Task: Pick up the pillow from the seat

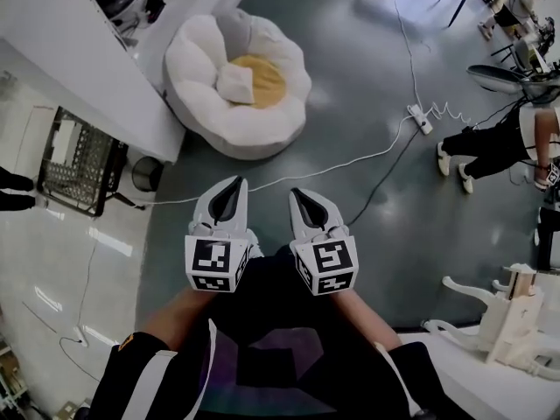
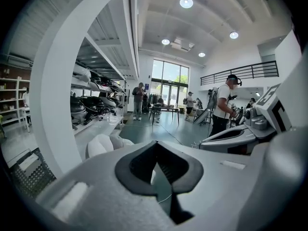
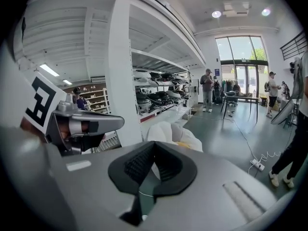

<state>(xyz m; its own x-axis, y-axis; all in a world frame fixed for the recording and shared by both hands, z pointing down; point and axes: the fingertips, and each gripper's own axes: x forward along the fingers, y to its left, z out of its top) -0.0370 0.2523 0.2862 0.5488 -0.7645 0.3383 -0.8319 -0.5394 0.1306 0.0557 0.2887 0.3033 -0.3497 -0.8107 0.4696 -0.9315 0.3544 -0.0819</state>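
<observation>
Item 1: my left gripper, held low in front of me, jaws pressed together, nothing between its dark pads. Item 2: my right gripper, just beside the left and level with it, jaws likewise pressed together and empty, ribbed pads meeting at the tip. Item 3: 2 marker cubes, 1 on the left gripper and 1 on the right, both nearest my dark sleeves. Item 4: glossy grey floor under everything. Item 5: 1 white cable running across the floor just beyond the gripper tips to a white power strip on the right. Item 6: 1 black wire basket at left, with a small dark bin beside it, both against a white shelving unit. Item 7: 1 white flower-shaped seat with a yellow centre, ahead of both grippers and well apart from them. Item 8: 1 small white square pillow, lying on the seat's yellow centre toward its left side, untouched. Item 9: 1 person in dark clothes at far right.
</observation>
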